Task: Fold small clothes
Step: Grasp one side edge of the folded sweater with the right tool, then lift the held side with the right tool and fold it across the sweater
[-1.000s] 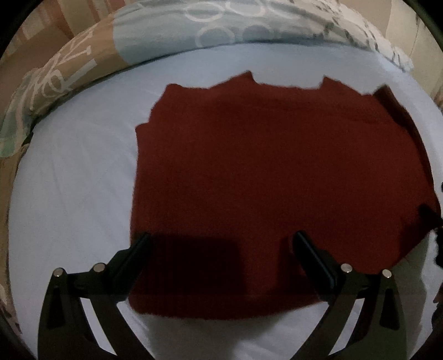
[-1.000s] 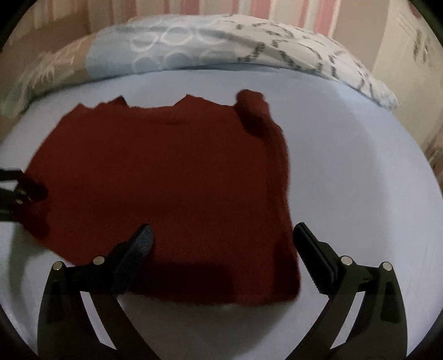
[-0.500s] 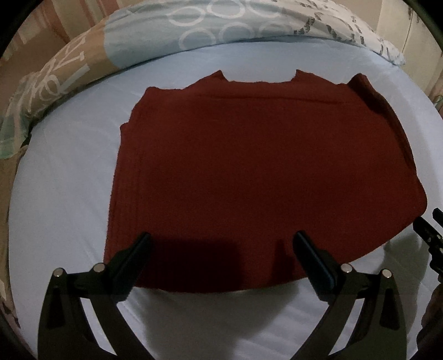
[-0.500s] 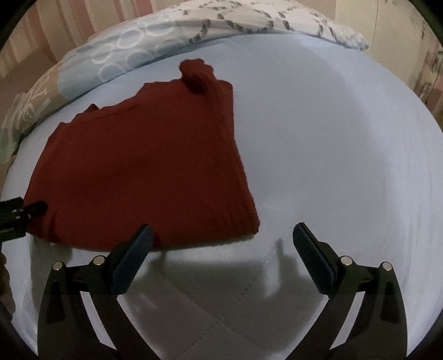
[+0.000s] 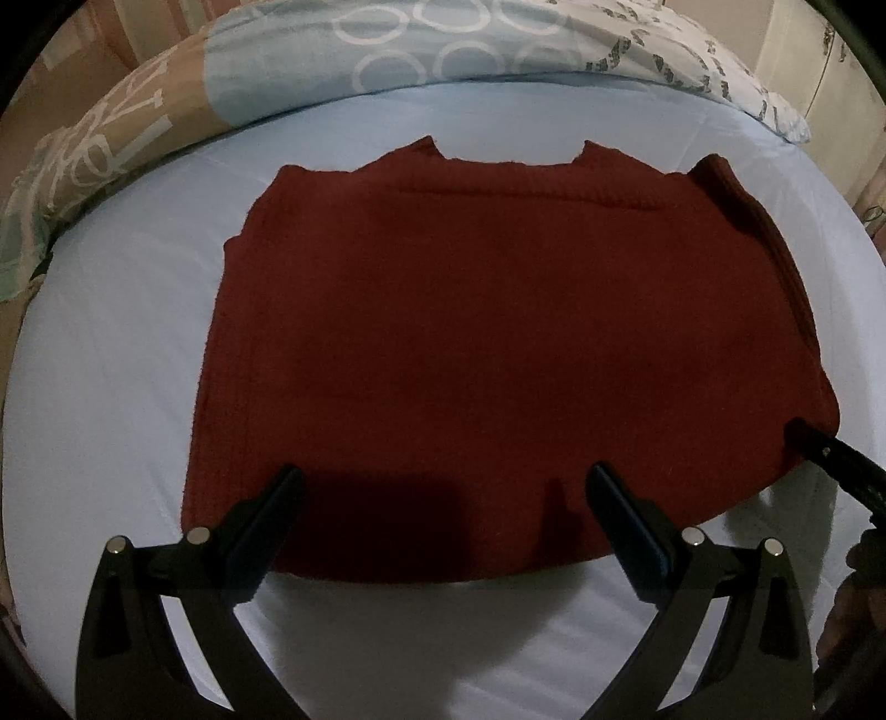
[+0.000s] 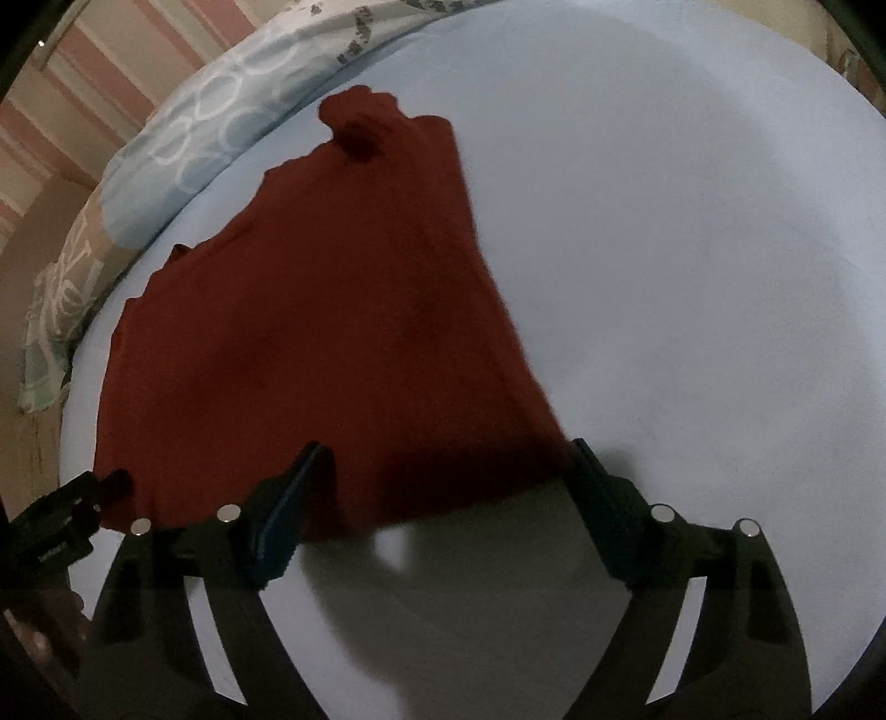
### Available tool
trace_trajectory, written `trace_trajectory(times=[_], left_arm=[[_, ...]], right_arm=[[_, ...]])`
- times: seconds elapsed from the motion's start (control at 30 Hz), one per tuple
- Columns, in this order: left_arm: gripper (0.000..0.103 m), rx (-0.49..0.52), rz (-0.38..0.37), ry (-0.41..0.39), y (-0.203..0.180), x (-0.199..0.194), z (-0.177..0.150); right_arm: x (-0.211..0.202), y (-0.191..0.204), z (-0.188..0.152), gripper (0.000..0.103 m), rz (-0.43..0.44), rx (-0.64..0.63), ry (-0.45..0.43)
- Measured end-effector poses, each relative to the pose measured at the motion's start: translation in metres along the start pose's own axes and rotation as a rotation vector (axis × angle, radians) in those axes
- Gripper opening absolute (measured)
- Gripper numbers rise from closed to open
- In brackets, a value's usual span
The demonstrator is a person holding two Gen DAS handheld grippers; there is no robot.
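A dark red knitted garment (image 5: 487, 343) lies flat on the light blue bed sheet (image 5: 111, 354), neckline at the far side. My left gripper (image 5: 443, 482) hovers open over its near hem, nothing between the pads. My right gripper (image 6: 448, 451) is over the garment's (image 6: 310, 332) near right corner. Its jaws are closing but still wide, and the corner lies between them without being pinched. One right finger shows at the garment's right edge as the right gripper (image 5: 830, 459). The left gripper (image 6: 105, 487) shows at the garment's left side.
A patterned duvet (image 5: 454, 50) is bunched along the far edge of the bed, with a striped wall (image 6: 83, 83) behind it. Bare sheet (image 6: 692, 277) spreads to the right of the garment. A hand (image 5: 853, 609) holds the right gripper.
The right gripper rolled and slid to the garment's near right corner, its jaws narrowing a little. The left gripper drew back towards the near hem, then held still.
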State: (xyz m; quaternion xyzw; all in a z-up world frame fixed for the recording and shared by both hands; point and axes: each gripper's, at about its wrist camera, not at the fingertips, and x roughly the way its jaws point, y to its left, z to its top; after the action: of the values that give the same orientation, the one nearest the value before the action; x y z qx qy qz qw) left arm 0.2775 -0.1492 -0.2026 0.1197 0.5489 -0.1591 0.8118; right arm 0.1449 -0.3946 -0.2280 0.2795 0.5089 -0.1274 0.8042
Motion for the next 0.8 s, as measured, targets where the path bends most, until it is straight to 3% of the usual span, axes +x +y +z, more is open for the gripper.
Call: trace_trajectory(times=[0.47,0.63,0.7,0.8], left_arm=[[0.101,0.006,0.022,0.004,0.004,0.006,0.001],[0.101,-0.012,0.02,0.009,0.007,0.009,-0.001],[0.101,-0.018,0.027,0.012,0.008,0.01,-0.001],[0.101,-0.026,0.033,0.012,0.01,0.011,-0.001]], right_arm=[[0.022,0.011,0.013,0.089,-0.084,-0.081,-0.026],[0.02,0.022,0.011,0.059,-0.127,-0.159,-0.053],[0.017,0.024,0.01,0.041,-0.134,-0.175,-0.064],[0.014,0.031,0.011,0.029,-0.142,-0.206,-0.08]])
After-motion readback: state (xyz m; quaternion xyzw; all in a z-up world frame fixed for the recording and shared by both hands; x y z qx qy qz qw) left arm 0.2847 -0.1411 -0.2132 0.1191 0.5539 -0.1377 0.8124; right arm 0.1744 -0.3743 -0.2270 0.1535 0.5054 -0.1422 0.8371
